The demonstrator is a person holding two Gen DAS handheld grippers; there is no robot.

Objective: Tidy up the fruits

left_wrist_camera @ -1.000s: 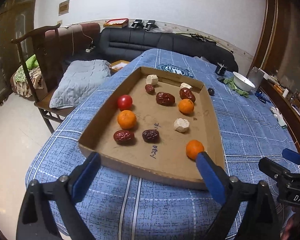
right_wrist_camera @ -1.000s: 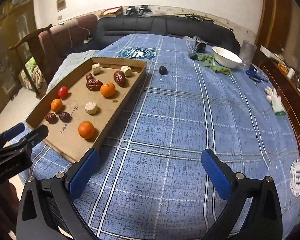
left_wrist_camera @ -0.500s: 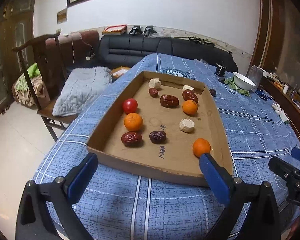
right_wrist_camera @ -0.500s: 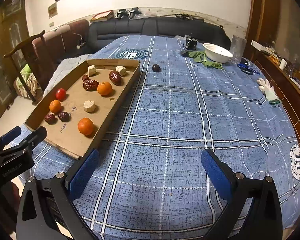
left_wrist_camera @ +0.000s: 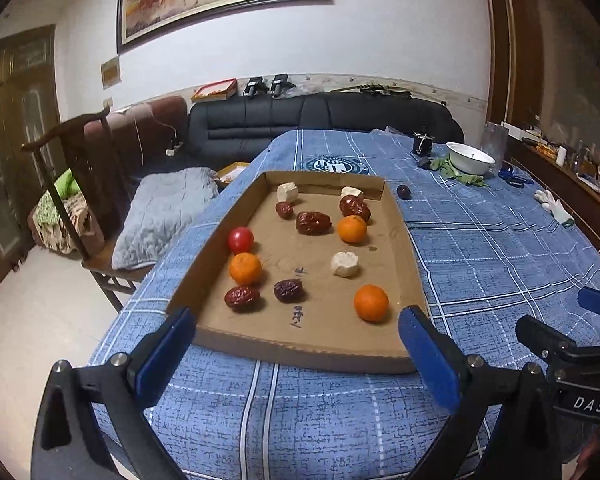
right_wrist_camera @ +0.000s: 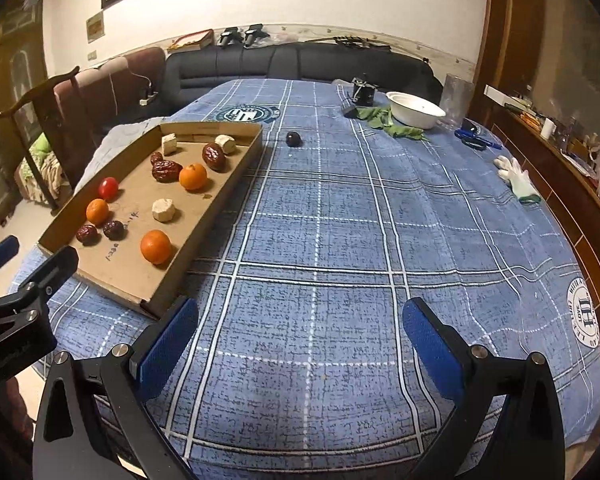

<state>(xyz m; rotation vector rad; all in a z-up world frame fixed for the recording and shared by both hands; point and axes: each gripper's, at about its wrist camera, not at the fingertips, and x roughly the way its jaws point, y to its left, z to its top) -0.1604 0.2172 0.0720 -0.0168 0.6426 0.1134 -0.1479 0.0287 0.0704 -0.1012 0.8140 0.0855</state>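
A shallow cardboard tray (left_wrist_camera: 300, 354) (right_wrist_camera: 220, 196) lies on the blue checked tablecloth and holds the fruit. Inside are three oranges, the nearest one (left_wrist_camera: 371, 303) (right_wrist_camera: 155, 246) at the front right, a red tomato (left_wrist_camera: 240, 239) (right_wrist_camera: 108, 188), several dark red dates (left_wrist_camera: 313, 222) (right_wrist_camera: 166, 171) and three pale chunks (left_wrist_camera: 344, 265) (right_wrist_camera: 163, 210). One dark round fruit (left_wrist_camera: 403, 191) (right_wrist_camera: 293, 139) sits on the cloth beyond the tray's far right corner. My left gripper (left_wrist_camera: 300, 350) hangs open just before the tray's near edge. To the tray's right, over bare cloth, my right gripper (right_wrist_camera: 302, 344) is open.
A white bowl (right_wrist_camera: 415, 109) on green leaves (right_wrist_camera: 396, 128), a small black object (right_wrist_camera: 365, 92), scissors (right_wrist_camera: 478, 142) and a white glove (right_wrist_camera: 518, 182) lie at the table's far right. A wooden chair (left_wrist_camera: 72, 184) with a grey cushion stands left of the table. A black sofa (left_wrist_camera: 320, 120) is behind.
Both grippers have drawn back and tilted up, so the tray and table sit lower and farther in view. Both stay open and the fruit has not moved.
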